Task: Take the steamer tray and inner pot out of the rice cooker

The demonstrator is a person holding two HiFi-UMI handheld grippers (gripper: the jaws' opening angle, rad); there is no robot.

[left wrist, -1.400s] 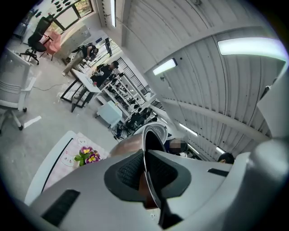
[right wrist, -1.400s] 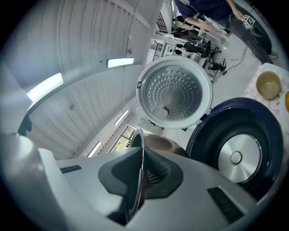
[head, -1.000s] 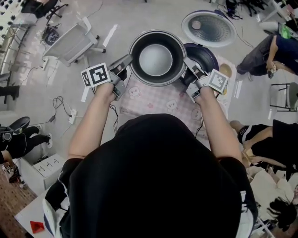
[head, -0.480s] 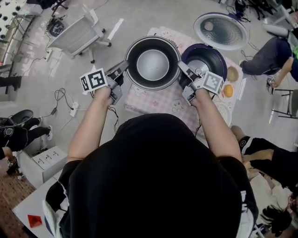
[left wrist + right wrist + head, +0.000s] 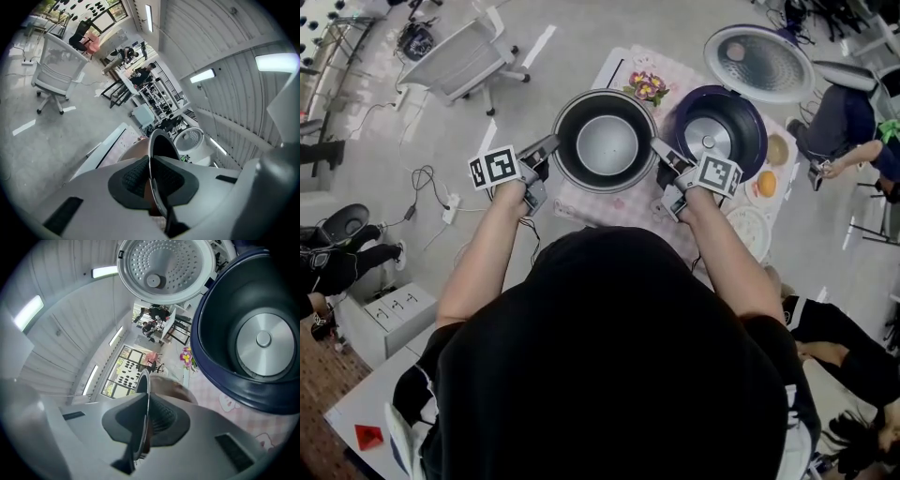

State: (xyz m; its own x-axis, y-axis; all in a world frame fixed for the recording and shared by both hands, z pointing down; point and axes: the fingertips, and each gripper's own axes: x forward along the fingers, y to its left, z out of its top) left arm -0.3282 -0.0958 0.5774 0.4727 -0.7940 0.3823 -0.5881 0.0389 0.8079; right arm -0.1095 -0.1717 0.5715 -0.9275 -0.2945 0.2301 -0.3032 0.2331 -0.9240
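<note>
The left gripper [image 5: 549, 147] pinches the near-left rim of the round dark metal inner pot [image 5: 607, 142], and the right gripper [image 5: 661, 155] nips the opposite rim, with the pot just left of the open dark-blue rice cooker [image 5: 750, 112] and seemingly above the pink checked cloth [image 5: 614, 203].

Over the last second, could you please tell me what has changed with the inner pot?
The inner pot moved left, clear of the rice cooker, sinking toward the tablecloth. The left hand-held gripper and the right hand-held gripper stayed clamped on its rim; the lid stayed open.
</note>
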